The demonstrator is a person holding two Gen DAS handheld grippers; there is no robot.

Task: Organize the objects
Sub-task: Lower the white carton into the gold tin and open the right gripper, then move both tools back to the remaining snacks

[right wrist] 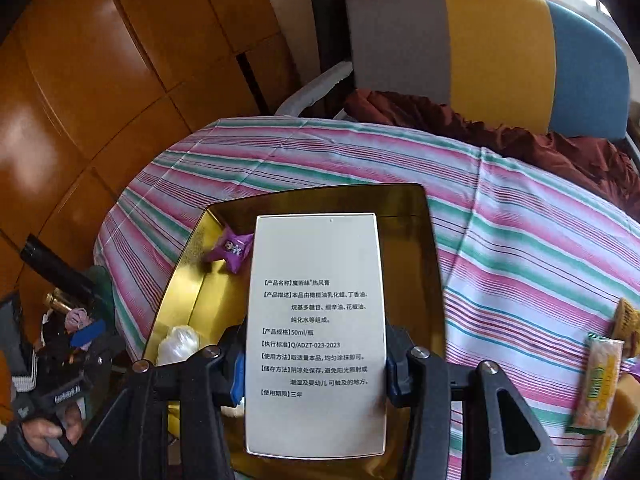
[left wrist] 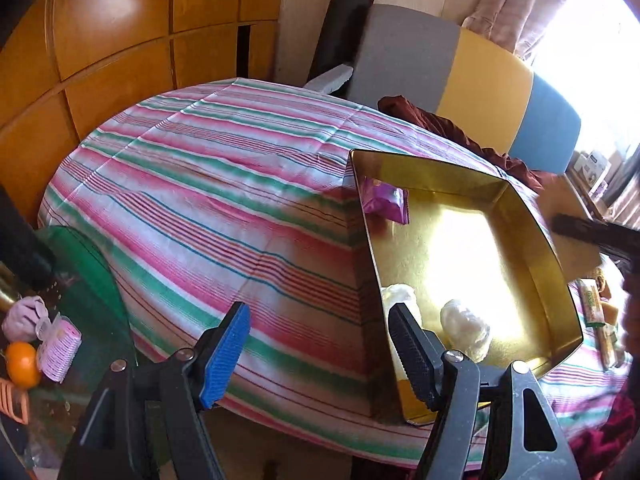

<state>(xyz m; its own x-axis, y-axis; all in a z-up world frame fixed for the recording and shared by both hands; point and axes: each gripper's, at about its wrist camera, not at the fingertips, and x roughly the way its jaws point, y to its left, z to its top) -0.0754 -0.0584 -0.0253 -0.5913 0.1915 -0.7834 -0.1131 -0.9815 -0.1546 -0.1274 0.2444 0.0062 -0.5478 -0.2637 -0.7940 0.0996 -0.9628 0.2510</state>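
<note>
Right claw point(right wrist: 316, 380) clamped on a flat white box point(right wrist: 316, 332) with printed Chinese text, pads on its two long sides, box centre frame in the right wrist view and hanging over the gold tin tray point(right wrist: 434, 264). Tray sits on the striped cloth surface point(right wrist: 520, 248); inside it: purple wrapped snack point(right wrist: 232, 250) at the far-left corner, clear plastic-wrapped item point(right wrist: 178, 344) at the near-left wall. Left wrist view shows the same tray point(left wrist: 560, 264) at right of frame, purple snack point(left wrist: 386, 200) in its far corner, two clear-wrapped items point(left wrist: 466, 322) near the close end, middle of the floor bare and glaring. Left claw point(left wrist: 320, 356) stands wide, nothing between the fingers, low centre of frame over the cloth just left of the tray's near corner. Green-yellow snack bars point(right wrist: 598, 388) lie on the cloth at the right edge, apart from the tray. Cloth left of and beyond the tray is open. Surface's left edge drops to a cluttered lower-left corner: orange fruit point(left wrist: 23, 362), pink hair roller point(left wrist: 60, 344). Behind: wooden panel wall point(left wrist: 120, 40) upper left, chair back in grey, yellow and blue point(right wrist: 496, 56) upper right with dark red fabric point(right wrist: 520, 136) draped at the surface's far edge, bright window point(left wrist: 592, 32) top right.
</note>
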